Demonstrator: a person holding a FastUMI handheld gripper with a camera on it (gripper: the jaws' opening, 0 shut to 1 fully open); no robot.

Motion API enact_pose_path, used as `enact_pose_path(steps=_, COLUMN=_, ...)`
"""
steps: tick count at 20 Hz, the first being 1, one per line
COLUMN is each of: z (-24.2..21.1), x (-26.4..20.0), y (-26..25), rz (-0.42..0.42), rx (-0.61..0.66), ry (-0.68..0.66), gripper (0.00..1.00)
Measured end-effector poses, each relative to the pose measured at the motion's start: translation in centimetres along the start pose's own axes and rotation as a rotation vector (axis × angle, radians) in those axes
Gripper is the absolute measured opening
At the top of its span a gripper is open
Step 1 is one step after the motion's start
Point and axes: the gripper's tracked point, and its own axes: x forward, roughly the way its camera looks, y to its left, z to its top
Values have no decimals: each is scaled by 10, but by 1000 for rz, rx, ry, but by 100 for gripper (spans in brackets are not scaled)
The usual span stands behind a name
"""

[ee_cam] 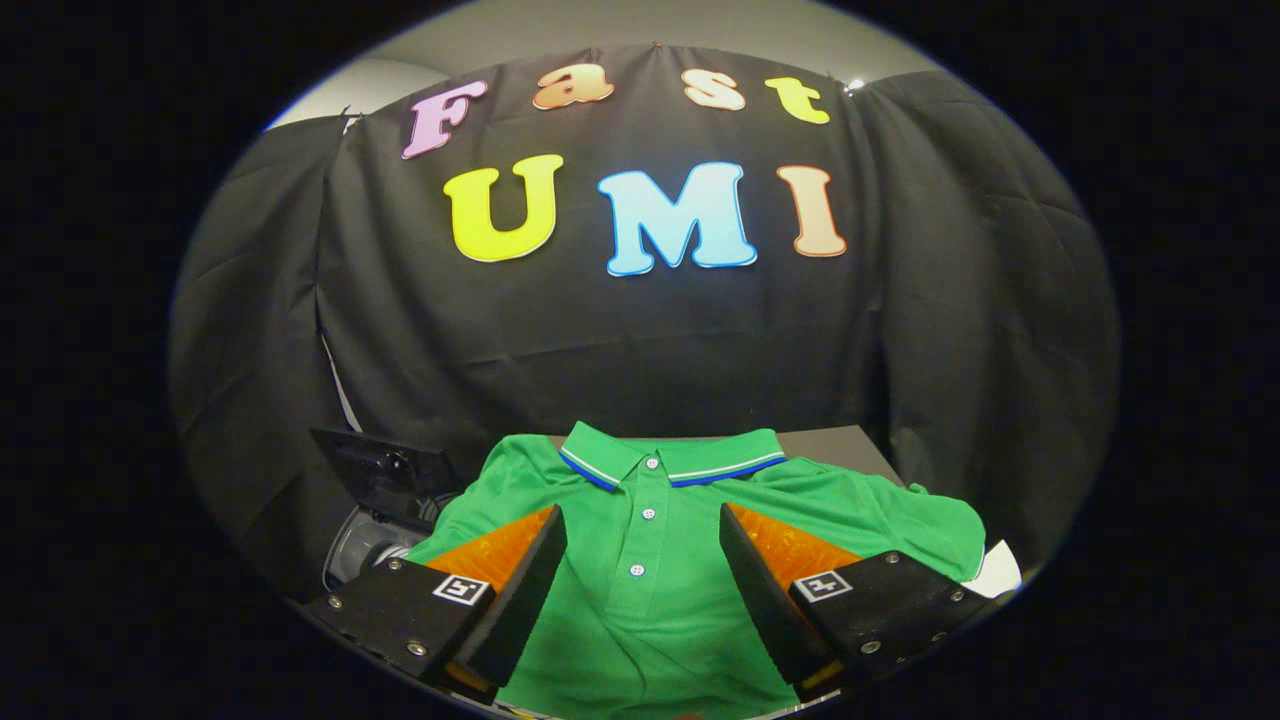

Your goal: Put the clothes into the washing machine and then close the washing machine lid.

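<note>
The green polo shirt (650,560) lies spread flat, collar away from the camera, on the table (840,445), and the tongs (643,545) hover over its chest with their fingers wide apart, one on each side of the button placket, pressing on nothing. Off to the left, beyond the sleeve, sits what looks like the washing machine (385,500) with its dark lid raised. By my reckoning the task has barely started: the shirt is not yet picked up, nothing is in the machine, and the lid is not yet closed.
</note>
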Motion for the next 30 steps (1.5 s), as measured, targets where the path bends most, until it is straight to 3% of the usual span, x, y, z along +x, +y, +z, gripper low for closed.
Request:
enact_pose_path(steps=13, z=-30, x=58, y=-6, rz=11, rx=-20, ry=210, gripper=95)
enact_pose_path(steps=19, z=-33, x=55, y=-7, rz=18, rx=-58, ry=194, gripper=94)
enact_pose_path(steps=21, z=-33, x=54, y=-6, rz=36, rx=-59, ry=190, gripper=83)
enact_pose_path(steps=22, z=-32, x=55, y=-3, rz=54, rx=-66, ry=185, gripper=69)
enact_pose_path(steps=25, z=-33, x=53, y=2, rz=94, rx=-45, ry=166, gripper=38)
enact_pose_path(steps=26, z=-33, x=54, y=2, rz=100, rx=-28, ry=166, gripper=21)
enact_pose_path(steps=30, z=-26, x=44, y=6, rz=155, rx=102, ry=129, gripper=1)
